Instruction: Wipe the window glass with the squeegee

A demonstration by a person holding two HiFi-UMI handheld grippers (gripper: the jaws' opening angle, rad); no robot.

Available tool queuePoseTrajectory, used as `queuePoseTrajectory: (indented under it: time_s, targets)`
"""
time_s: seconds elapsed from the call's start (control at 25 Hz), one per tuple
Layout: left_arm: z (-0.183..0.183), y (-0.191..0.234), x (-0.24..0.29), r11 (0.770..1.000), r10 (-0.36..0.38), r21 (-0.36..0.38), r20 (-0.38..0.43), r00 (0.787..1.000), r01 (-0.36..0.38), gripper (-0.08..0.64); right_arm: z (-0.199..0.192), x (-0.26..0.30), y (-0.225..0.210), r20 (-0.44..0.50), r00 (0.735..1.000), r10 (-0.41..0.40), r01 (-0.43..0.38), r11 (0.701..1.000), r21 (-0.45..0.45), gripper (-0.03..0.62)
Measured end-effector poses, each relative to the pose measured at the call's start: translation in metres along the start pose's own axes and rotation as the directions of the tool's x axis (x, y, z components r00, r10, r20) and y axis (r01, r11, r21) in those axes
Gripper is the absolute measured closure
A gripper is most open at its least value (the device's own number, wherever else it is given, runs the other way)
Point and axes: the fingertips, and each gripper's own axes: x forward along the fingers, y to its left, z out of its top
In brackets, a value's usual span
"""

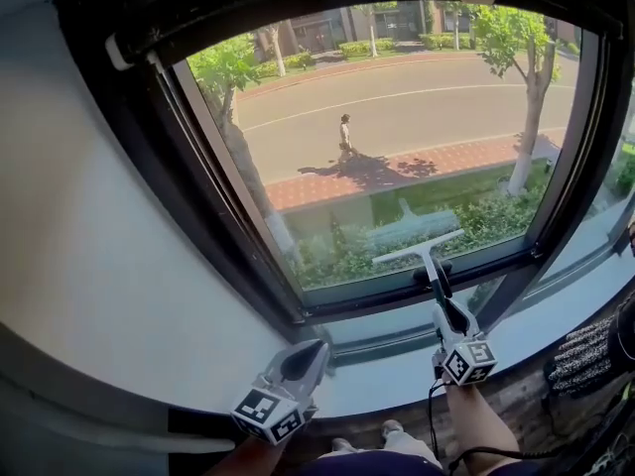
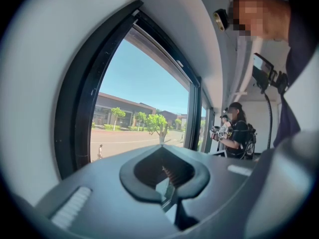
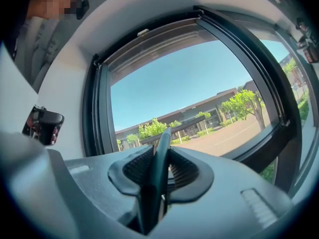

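Note:
The squeegee (image 1: 429,256) has a pale blade and a dark handle, and its blade lies against the lower part of the window glass (image 1: 397,117). My right gripper (image 1: 444,303) is shut on the handle from below. In the right gripper view the dark handle (image 3: 158,173) stands upright between the pads, with the blade (image 3: 192,124) beyond it in front of the glass (image 3: 189,83). My left gripper (image 1: 310,353) hangs low by the sill, left of the squeegee, shut with nothing in it. In the left gripper view its pads (image 2: 149,183) meet, and the glass (image 2: 139,103) lies ahead.
A dark window frame (image 1: 208,196) surrounds the glass, with a pale sill (image 1: 397,377) beneath it and a white wall (image 1: 89,216) to the left. A dark textured object (image 1: 585,357) sits at the right. Another person (image 2: 238,136) with grippers stands farther along the room. A cable (image 1: 432,419) hangs from my right gripper.

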Motion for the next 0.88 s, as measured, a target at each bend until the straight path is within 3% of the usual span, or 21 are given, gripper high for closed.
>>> queuePoseTrajectory:
  time_s: [0.12, 0.24, 0.4, 0.64, 0.72, 0.88]
  targets:
    - [0.014, 0.003, 0.002, 1.0, -0.001, -0.001, 0.049, 0.999, 0.001, 0.555, 0.056, 0.004, 0.026, 0.128, 0.991, 0.048, -0.04, 0.997, -0.065, 0.488]
    - [0.025, 0.006, 0.0, 1.0, -0.007, 0.011, 0.069, 0.998, 0.006, 0.555, 0.127, 0.004, 0.059, 0.284, 0.954, 0.099, -0.068, 0.991, -0.116, 0.488]
    - [0.029, 0.009, 0.007, 0.998, -0.016, 0.065, 0.03, 0.999, 0.014, 0.555, 0.233, -0.001, 0.103, 0.498, 0.851, 0.167, -0.095, 0.981, -0.168, 0.488]
    - [0.053, 0.006, 0.017, 0.995, -0.054, 0.084, 0.077, 0.996, 0.047, 0.555, 0.356, 0.018, 0.153, 0.658, 0.707, 0.261, -0.108, 0.958, -0.265, 0.488]
    - [0.054, 0.002, 0.022, 0.991, -0.077, 0.117, 0.07, 0.995, 0.069, 0.555, 0.379, 0.031, 0.164, 0.676, 0.685, 0.273, -0.12, 0.957, -0.264, 0.488]
    - [0.073, -0.013, 0.023, 0.982, -0.137, 0.145, 0.097, 0.986, 0.122, 0.555, 0.402, 0.062, 0.183, 0.673, 0.683, 0.284, -0.13, 0.954, -0.271, 0.488]
